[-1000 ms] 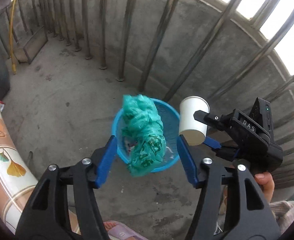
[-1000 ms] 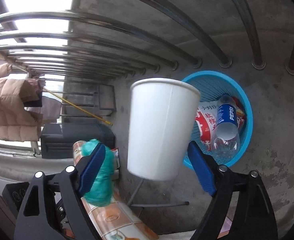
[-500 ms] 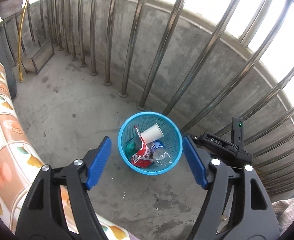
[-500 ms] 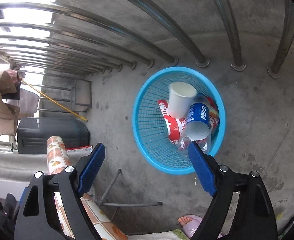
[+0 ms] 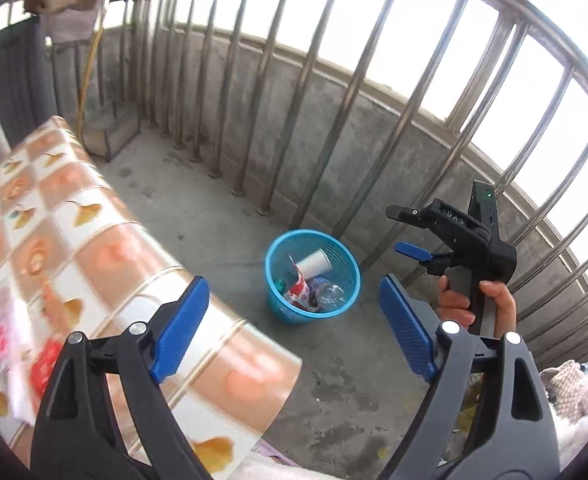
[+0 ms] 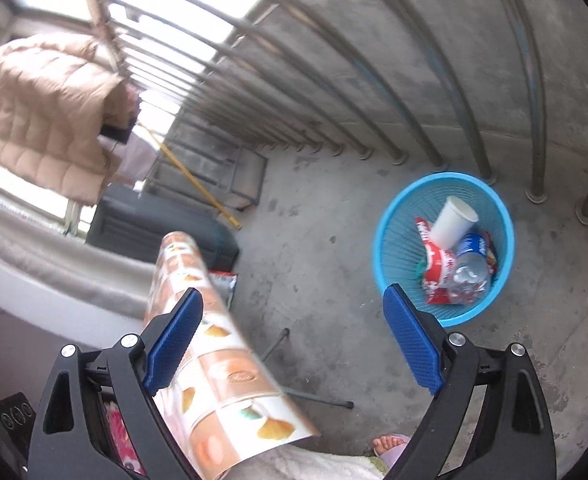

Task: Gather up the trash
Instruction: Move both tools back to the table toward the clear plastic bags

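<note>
Left gripper: blue-padded jaws wide and opening, nothing between them. Right gripper: same, wide and opening, empty; in the left wrist view a hand grips its handle.

Trash sits in the round blue mesh plastic basket on the concrete floor, near the foot of the metal railing: white paper cup on its side on top, red snack wrapper, clear plastic bottle with blue label.

A green scrap low in the basket is mostly hidden. The floral-tiled tablecloth is blurred; its near edge is cut off by the gripper.
</note>
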